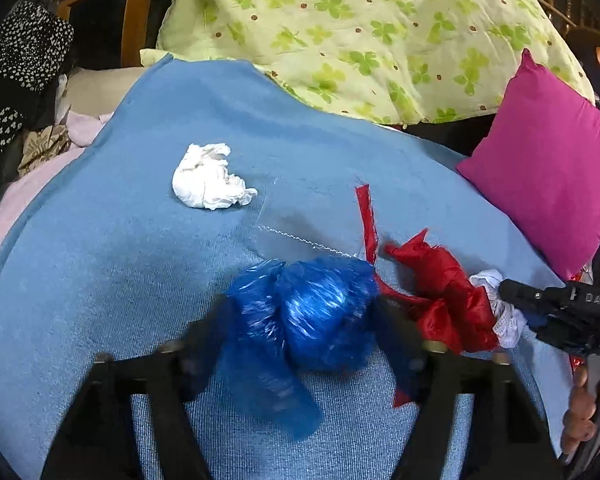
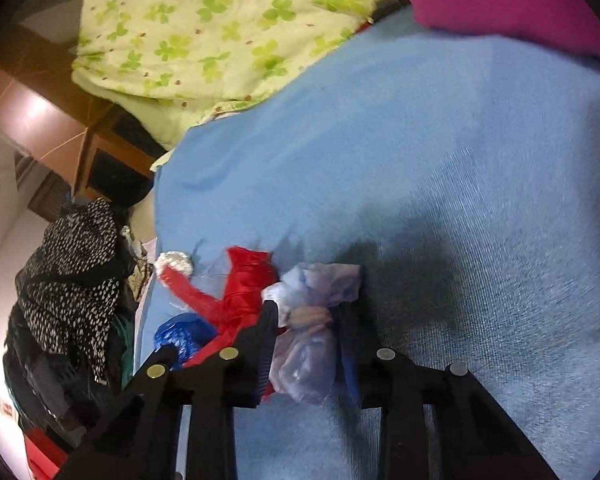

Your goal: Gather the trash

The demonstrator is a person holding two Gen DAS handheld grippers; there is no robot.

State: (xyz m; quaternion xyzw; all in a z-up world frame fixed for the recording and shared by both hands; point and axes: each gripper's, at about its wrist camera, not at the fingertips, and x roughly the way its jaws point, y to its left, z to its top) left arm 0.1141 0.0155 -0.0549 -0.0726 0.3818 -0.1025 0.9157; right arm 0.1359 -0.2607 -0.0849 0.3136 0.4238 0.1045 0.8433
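Note:
A crumpled blue plastic bag lies on the blue blanket, and my left gripper is shut on it, one finger on each side. Just to its right is a red plastic bag, with its red strip reaching up. My right gripper is shut on a pale white plastic wad; it enters the left wrist view from the right as the right gripper. A white crumpled tissue and a clear plastic wrapper lie farther back. The right wrist view also shows the red bag and blue bag.
A magenta pillow lies at the right edge of the blanket, and a green clover quilt is piled behind. Black dotted cloth and a wooden cabinet stand at the left. A person's hand holds the right tool.

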